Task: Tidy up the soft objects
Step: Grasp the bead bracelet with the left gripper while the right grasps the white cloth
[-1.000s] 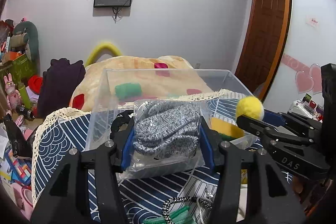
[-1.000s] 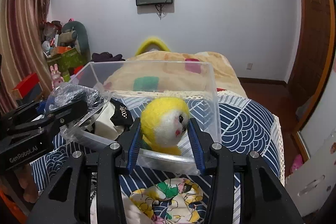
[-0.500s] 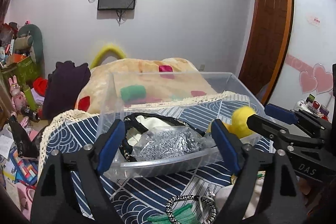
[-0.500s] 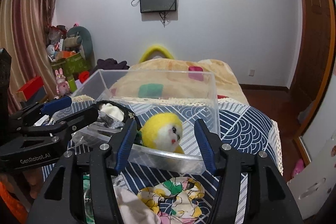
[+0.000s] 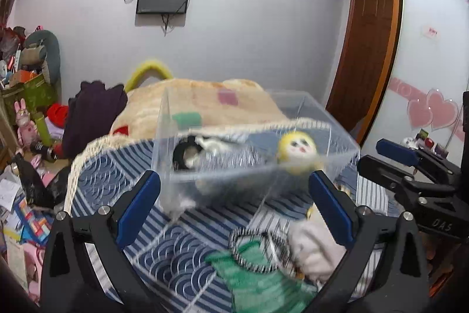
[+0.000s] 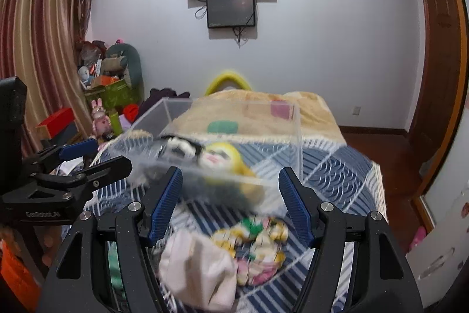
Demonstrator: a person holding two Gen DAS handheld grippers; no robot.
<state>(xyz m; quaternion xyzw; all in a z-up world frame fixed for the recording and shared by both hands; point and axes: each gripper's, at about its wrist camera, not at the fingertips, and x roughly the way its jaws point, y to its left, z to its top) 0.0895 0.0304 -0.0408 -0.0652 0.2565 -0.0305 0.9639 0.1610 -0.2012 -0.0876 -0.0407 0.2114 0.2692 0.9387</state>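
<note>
Clear bin (image 5: 319,143): yellow doll (image 5: 296,150) stowed | loose: green cloth (image 5: 258,277), white cloth (image 6: 196,269), patterned cloth (image 6: 258,242) | left gripper (image 5: 234,207), right gripper (image 6: 230,204): jaws spread, empty

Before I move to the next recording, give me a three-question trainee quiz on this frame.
1. True or false: the left hand-held gripper is clamped on a bag.
2. Where is the yellow plush doll? A) in the clear plastic bin B) on the floor C) in the right hand-held gripper
3. Fill in: the green cloth lies on the bed, ____ the bin.

Key: 1 false, both are open and empty; 2 A; 3 outside.
</note>
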